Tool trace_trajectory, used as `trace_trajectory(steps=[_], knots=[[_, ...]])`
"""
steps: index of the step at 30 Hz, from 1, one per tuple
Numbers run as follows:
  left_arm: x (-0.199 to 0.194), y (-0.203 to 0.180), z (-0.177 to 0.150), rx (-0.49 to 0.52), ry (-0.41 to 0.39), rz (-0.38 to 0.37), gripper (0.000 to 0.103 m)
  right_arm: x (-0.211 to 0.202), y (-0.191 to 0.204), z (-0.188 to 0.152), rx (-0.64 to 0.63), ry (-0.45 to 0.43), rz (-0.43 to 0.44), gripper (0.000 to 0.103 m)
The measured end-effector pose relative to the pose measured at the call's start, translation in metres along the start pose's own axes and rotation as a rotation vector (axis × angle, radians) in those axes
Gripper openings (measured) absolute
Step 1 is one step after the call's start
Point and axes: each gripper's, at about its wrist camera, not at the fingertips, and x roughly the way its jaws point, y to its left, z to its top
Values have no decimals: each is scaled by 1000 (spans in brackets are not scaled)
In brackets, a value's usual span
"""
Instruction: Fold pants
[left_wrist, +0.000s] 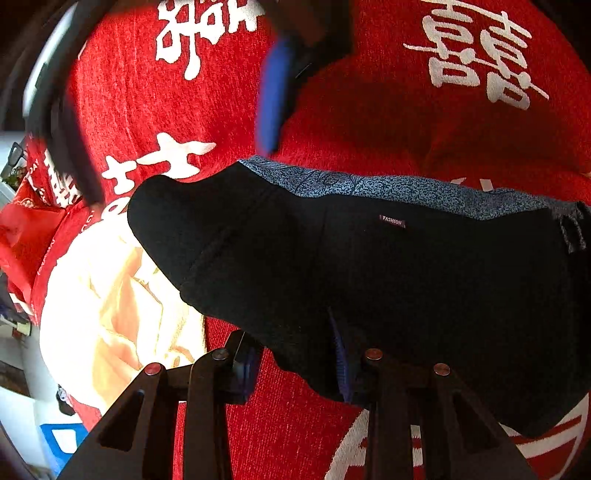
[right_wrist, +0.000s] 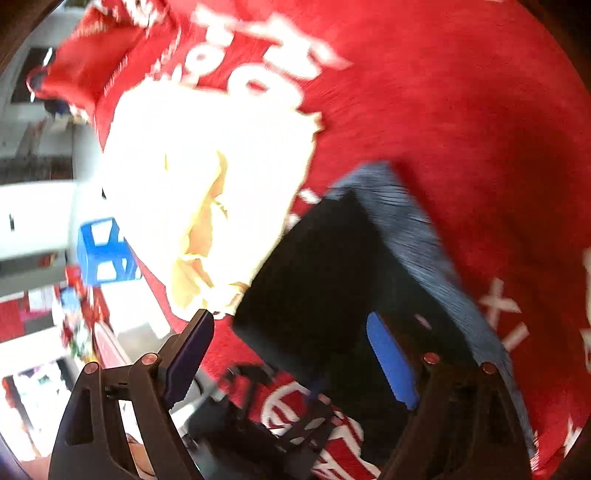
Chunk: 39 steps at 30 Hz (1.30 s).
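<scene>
Black pants (left_wrist: 369, 288) with a small "FASHION" label and a blue-grey patterned inner band lie folded on the red cloth. My left gripper (left_wrist: 295, 369) is open at their near edge, its right finger against the fabric. In the right wrist view the pants (right_wrist: 317, 280) are blurred. My right gripper (right_wrist: 291, 354) is open above them, blue pads (right_wrist: 391, 362) wide apart and holding nothing. The right gripper also shows blurred at the top of the left wrist view (left_wrist: 273, 99).
A red cloth with white characters (left_wrist: 406, 110) covers the surface. A pale yellow garment (left_wrist: 110, 302) lies left of the pants, also in the right wrist view (right_wrist: 207, 192). A blue stool (right_wrist: 103, 251) and clutter lie beyond the left edge.
</scene>
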Motion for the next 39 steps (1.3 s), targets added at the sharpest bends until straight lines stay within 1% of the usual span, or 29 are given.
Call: trace_trajectory(steps=[2,4,5,6,7,8,9,10,14,17,19,20,21,22,25,27,30,32,35,37,39], knots=[[-5,2,-4,1,-5,2,35,23,14,16,-22,72,-57,88],[-7,2,-6,1,-8,4,35,47,24,22,-62,144,-123,88],[-7,2,-6,-1,-8,4,35,54,26,23,-76,167,-155,88],[-7,2,-7,-3,-8,4,35,61,26,23,-84,186,-192,83],[-8,2,-7,-4,-5,0,35,65,24,21,-91,198,-222,72],[-8,1,-7,-1,2,-9,35,66,22,20,-91,201,-216,38],[-11,0,-7,4,-1,-8,35,63,19,18,-74,192,-186,20],[-15,-2,-7,15,-15,-9,35,57,14,15,-54,172,-154,19],[-37,-12,2,52,-54,-25,35,23,-1,-11,-69,57,-94,18],[-62,-24,12,87,-100,-45,35,-8,-20,-39,-44,-43,-20,18],[-81,-35,18,107,-130,-63,35,-34,-39,-63,-3,-131,46,18],[-92,-43,21,118,-148,-74,35,-44,-44,-67,11,-160,68,18],[-101,-49,24,127,-162,-84,35,-59,-55,-85,33,-210,99,18],[-110,-57,27,137,-175,-94,35,-67,-61,-90,45,-236,116,18],[-141,-85,34,175,-217,-132,35,-104,-91,-140,91,-363,180,18],[-159,-109,36,216,-243,-156,35,-127,-112,-166,121,-424,212,18],[-183,-145,35,277,-262,-194,35,-146,-146,-222,186,-521,255,18],[-196,-171,26,316,-268,-223,35,-152,-168,-261,232,-577,277,18],[-215,-221,15,390,-274,-262,35,-156,-205,-319,307,-655,315,18],[-219,-247,9,434,-270,-272,35,-152,-230,-358,365,-703,351,18],[-220,-275,0,477,-249,-288,35,-143,-247,-390,421,-743,380,18]])
